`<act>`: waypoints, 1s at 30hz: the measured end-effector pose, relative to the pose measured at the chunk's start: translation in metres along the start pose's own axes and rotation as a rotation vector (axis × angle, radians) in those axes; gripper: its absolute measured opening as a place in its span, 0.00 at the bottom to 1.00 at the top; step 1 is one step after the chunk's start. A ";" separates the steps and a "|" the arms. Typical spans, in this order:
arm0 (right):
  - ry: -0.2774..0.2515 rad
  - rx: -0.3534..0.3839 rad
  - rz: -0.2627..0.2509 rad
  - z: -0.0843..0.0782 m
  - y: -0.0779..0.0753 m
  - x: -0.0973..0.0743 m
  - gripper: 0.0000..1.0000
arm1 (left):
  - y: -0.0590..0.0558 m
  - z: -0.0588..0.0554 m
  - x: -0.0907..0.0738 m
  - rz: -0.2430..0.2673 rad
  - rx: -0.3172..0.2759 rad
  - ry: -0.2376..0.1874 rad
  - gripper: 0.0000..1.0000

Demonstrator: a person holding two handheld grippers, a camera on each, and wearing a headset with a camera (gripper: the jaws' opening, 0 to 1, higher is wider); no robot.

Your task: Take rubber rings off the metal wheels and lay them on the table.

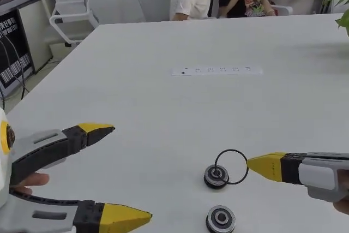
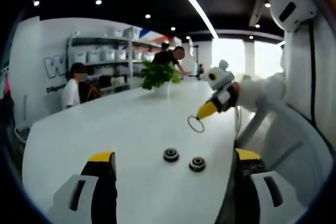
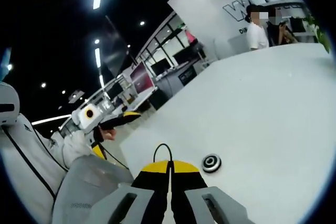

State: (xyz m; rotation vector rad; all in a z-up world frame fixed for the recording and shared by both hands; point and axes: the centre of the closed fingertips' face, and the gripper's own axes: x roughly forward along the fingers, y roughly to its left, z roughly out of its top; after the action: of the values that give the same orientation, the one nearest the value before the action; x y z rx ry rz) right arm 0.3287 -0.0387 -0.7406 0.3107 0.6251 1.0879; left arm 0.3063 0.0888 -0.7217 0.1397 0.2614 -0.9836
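Pinches a thin black rubber ring (image 1: 232, 150) in the rt gripper (image 1: 248, 162), w/ yellow tips pressed tight together on it. Hangs there by the far small round metal wheel (image 1: 216, 176), crossing over it in head view; touching or not, can't tell. Nearer, a 2nd metal wheel (image 1: 221, 219), flat on the big white table (image 1: 163, 107). Holds the left gripper (image 1: 131, 173) off to the side, w/ jaws wide apart.

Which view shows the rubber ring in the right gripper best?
The head view: the rubber ring shows large as a full loop, pinched at the right gripper's tip. The left gripper view shows the ring whole but small. The right gripper view shows an arc of the ring above its shut jaws.
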 end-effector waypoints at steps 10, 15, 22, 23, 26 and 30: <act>0.023 -0.032 0.031 0.008 0.009 0.015 0.00 | 0.010 -0.023 -0.005 0.018 -0.032 0.029 0.95; 0.036 -0.042 0.047 0.010 0.012 0.026 0.00 | 0.008 -0.037 -0.003 -0.002 -0.057 0.053 0.96; 0.088 -0.053 0.065 0.001 0.015 0.042 0.00 | 0.006 -0.050 -0.003 -0.017 -0.066 0.098 1.00; 0.097 -0.054 0.067 -0.001 0.015 0.044 0.00 | 0.006 -0.050 -0.003 -0.019 -0.067 0.098 1.00; 0.130 -0.060 0.069 -0.008 0.014 0.050 0.00 | 0.005 -0.052 -0.003 -0.024 -0.066 0.103 1.00; 0.173 -0.060 0.070 -0.019 0.010 0.058 0.00 | 0.006 -0.054 -0.003 -0.025 -0.067 0.107 1.00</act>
State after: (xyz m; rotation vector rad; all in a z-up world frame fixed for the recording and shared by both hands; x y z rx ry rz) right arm 0.3279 0.0162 -0.7688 0.1889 0.7381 1.2071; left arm 0.3012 0.1071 -0.7726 0.1286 0.3943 -0.9923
